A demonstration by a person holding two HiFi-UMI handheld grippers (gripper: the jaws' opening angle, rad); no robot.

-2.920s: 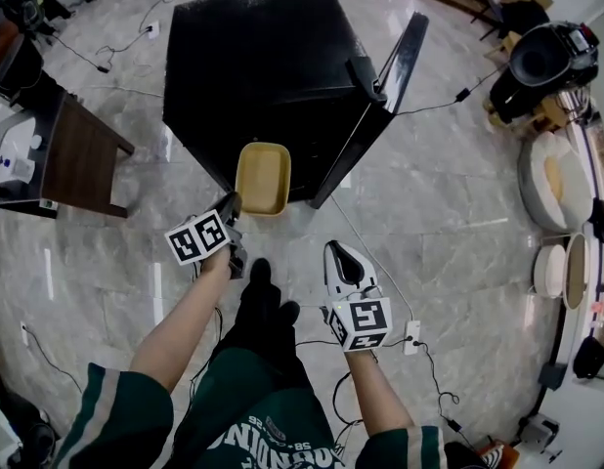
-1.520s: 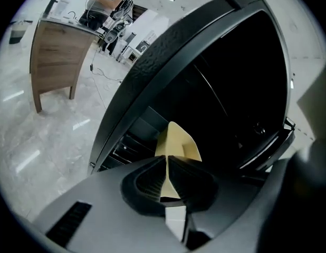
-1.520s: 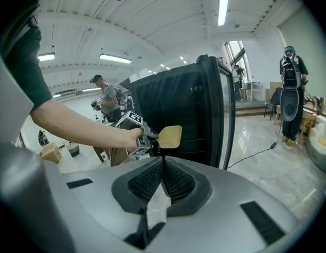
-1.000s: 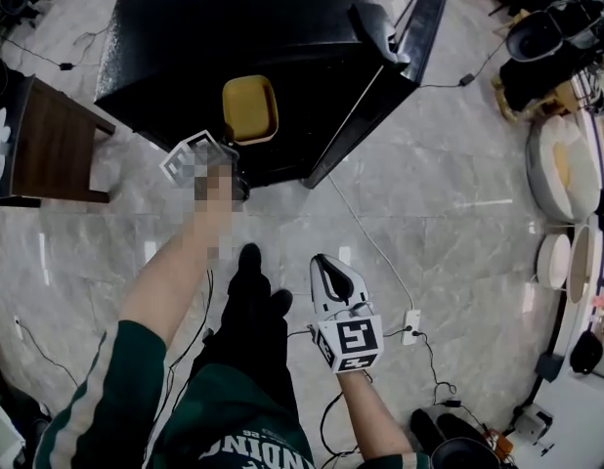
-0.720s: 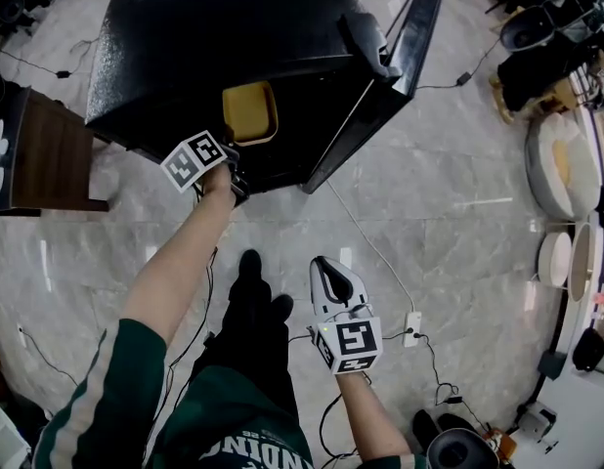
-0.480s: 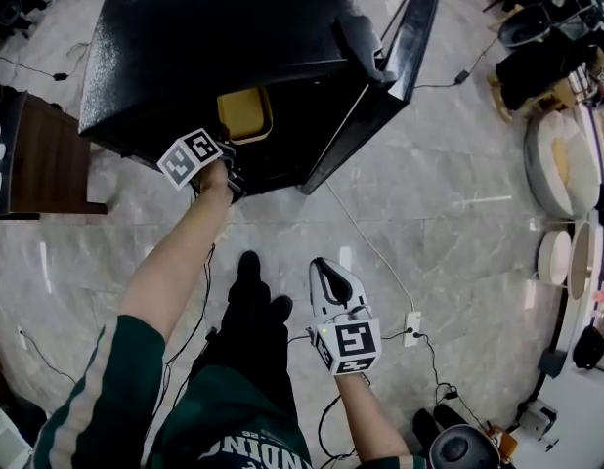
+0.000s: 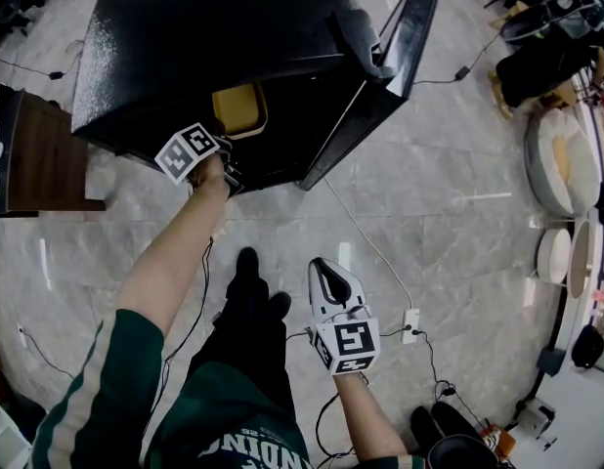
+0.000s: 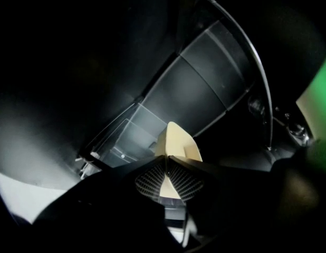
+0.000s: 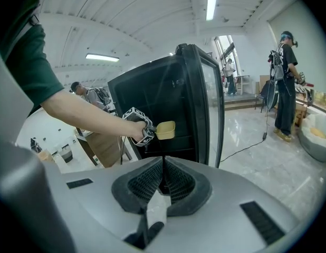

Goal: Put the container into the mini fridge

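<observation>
The black mini fridge (image 7: 214, 37) stands on the floor with its door (image 7: 405, 47) swung open to the right. A yellow container (image 7: 237, 110) sits partly inside the fridge mouth, and my left gripper (image 7: 224, 143) is shut on its near rim. In the left gripper view the cream container (image 8: 180, 140) points into the dark interior, just over a glass shelf (image 8: 200, 88). My right gripper (image 7: 326, 265) hangs low over the floor, well back from the fridge, shut with nothing in it. The right gripper view shows the container (image 9: 166, 130) held level inside the door opening.
A brown wooden table (image 7: 43, 154) stands left of the fridge. A cable (image 7: 366, 237) and power strip (image 7: 411, 325) lie on the marble floor. White tubs (image 7: 561, 179) line the right side. My dark shoe (image 7: 248, 267) is near the fridge. A person (image 9: 284, 88) stands beyond the door.
My left gripper has carried the container forward from the fridge's front edge into the opening. The right gripper has stayed where it was.
</observation>
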